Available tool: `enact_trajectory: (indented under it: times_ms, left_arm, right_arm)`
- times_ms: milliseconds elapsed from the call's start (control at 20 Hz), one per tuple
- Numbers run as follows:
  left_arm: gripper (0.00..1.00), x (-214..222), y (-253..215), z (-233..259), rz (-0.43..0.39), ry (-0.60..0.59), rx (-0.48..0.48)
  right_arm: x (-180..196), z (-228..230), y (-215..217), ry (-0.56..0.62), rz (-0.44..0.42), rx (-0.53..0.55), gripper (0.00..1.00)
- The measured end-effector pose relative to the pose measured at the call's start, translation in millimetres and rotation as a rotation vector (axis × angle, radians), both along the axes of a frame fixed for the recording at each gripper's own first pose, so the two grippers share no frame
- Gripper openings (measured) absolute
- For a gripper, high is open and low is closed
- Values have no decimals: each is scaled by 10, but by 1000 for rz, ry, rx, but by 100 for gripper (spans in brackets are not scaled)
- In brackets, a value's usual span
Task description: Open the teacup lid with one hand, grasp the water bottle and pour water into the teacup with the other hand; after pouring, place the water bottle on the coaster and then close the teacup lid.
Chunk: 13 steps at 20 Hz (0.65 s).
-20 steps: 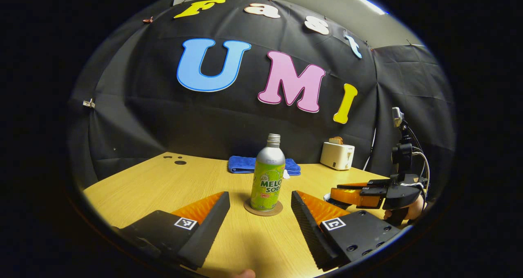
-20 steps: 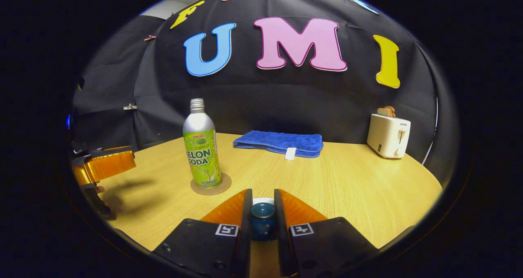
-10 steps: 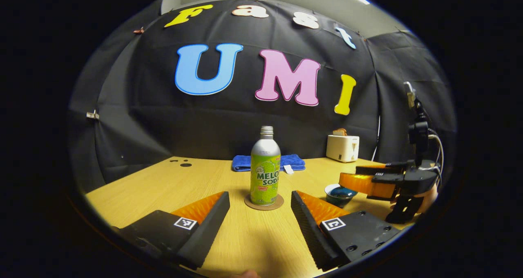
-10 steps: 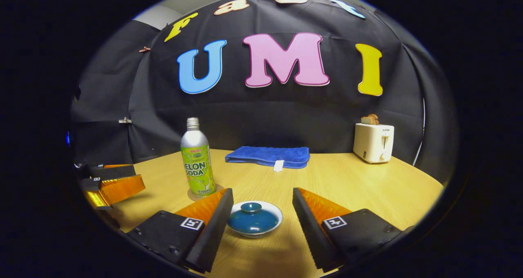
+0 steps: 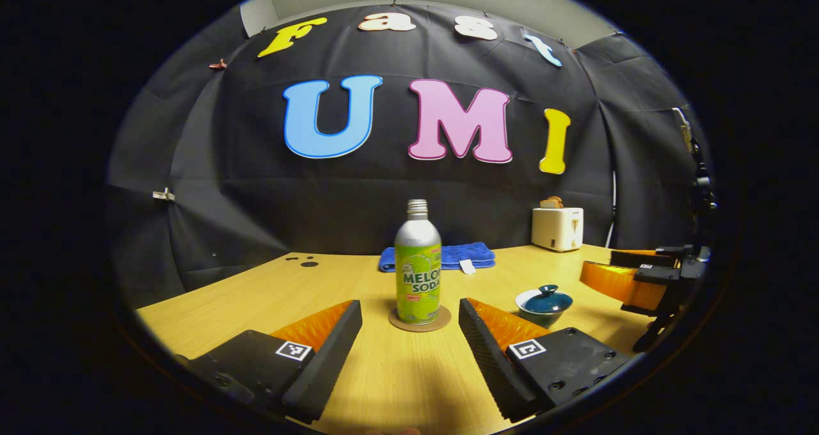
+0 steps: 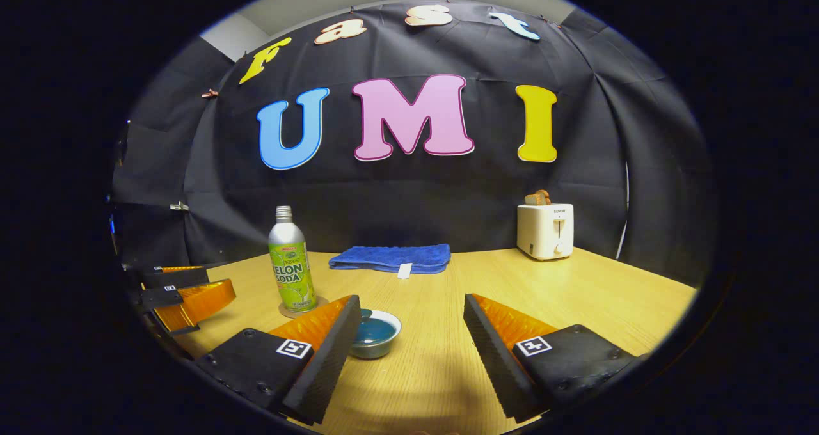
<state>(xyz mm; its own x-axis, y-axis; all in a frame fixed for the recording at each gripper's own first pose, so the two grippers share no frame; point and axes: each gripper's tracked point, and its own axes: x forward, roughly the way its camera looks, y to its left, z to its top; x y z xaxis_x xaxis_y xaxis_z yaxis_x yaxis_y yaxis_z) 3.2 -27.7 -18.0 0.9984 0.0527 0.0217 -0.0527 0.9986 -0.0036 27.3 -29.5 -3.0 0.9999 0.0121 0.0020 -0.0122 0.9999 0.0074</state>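
right claw (image 6: 409, 345) drawn back off lidded teacup (image 6: 374, 332) | teacup beside its left finger | both claws apart, empty

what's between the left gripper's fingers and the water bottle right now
Only bare table. In the left gripper view the water bottle stands on its coaster just beyond the open left gripper, with nothing between.

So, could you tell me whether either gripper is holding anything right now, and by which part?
Nothing is held. The left gripper and right gripper are both open; the lid sits on the teacup.
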Motion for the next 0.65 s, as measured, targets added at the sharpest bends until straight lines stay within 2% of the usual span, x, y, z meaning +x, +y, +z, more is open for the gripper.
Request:
enact_trajectory:
  times_ms: [550, 650]
  left_arm:
    - [96, -9, -46, 0, -15, -2, 1]
    - [96, -3, -66, 0, -30, -3, 2]
  right_arm:
    - [-12, -8, 53, -2, 15, -9, 99]
    - [-31, -9, 149, 0, 57, -7, 100]
